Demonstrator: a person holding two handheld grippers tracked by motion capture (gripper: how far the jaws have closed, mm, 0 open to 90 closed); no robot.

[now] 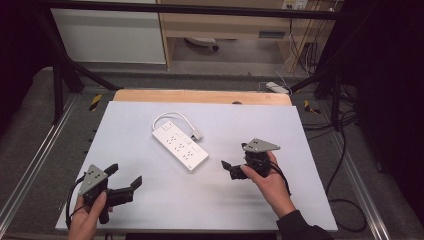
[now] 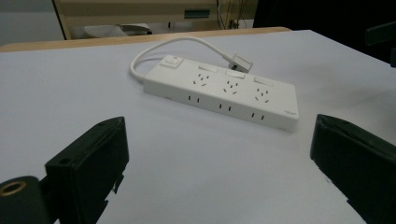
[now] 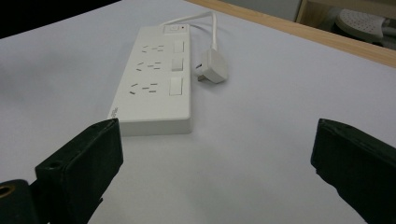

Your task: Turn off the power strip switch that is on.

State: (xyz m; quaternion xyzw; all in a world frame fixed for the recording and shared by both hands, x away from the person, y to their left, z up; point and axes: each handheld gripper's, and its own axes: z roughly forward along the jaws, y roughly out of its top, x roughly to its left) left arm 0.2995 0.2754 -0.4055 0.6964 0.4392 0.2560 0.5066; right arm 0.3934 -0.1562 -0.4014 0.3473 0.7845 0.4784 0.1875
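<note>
Two open grippers face a white power strip lying flat mid-table.

The power strip (image 1: pixel 180 145) lies diagonally on the white table (image 1: pixel 150 210), its short cord looped round behind it so the plug (image 1: pixel 196 134) rests just beside its far long side, free to be picked up. The left gripper (image 1: pixel 125 176) hovers well apart from the strip, towards the person, jaws spread wide and empty; the right gripper (image 1: pixel 231 169) sits nearer, off the strip's near end, jaws likewise apart (holding nothing). I judge both are lined up for an approach. Bare table surrounds the strip on every side, and its edges are well clear.
</note>
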